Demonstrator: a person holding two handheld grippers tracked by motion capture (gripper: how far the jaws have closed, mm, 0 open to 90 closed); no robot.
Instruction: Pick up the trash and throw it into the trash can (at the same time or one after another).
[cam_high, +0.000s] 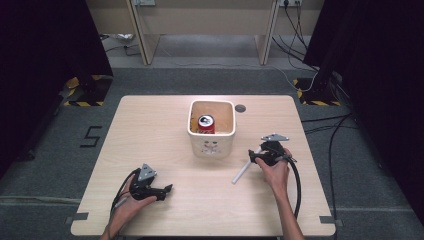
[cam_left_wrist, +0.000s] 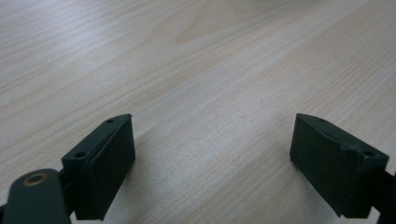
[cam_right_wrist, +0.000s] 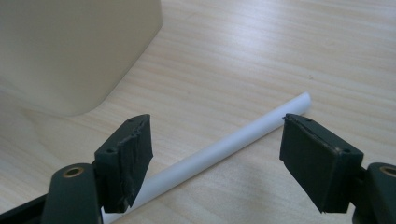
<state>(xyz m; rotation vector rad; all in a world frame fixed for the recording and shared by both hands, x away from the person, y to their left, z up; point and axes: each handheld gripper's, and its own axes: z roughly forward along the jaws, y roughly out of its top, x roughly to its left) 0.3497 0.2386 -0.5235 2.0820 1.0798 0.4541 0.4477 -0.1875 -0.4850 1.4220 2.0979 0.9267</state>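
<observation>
White plastic, a thin tube (cam_right_wrist: 224, 147), is lying flat on the tabletop (cam_high: 160, 130), right of centre and a little toward the near edge, slanting away from the right side of the bin (cam_high: 212, 145). It is lying apart from the bin, touching nothing but the wood.

Around it the right gripper (cam_right_wrist: 215, 154) is hovering low with its jaws spread wide, one on each side of the tube and neither one pressing on it yet. In the high view that gripper (cam_high: 256, 156) is sitting in the person's right hand (cam_high: 275, 172) just beside the tube's far end.

I am judging that the tube is the next thing to be taken and that it is probably meant for the bin: the approach is looking finished, while the squeeze, the lift and the carry are all waiting to be done.

Inside the cream bin, which is standing just beyond the middle of the tabletop, a red can (cam_high: 206, 124) is standing upright. Its lettering is too small to read, and so is the faint red print on the bin's near wall.

Over by the near left corner the left gripper (cam_left_wrist: 212, 154) is resting in the left hand (cam_high: 127, 202), jaws wide apart over bare wood. On the grey floor off the left edge, black tape is forming a "5" (cam_high: 91, 136).
</observation>
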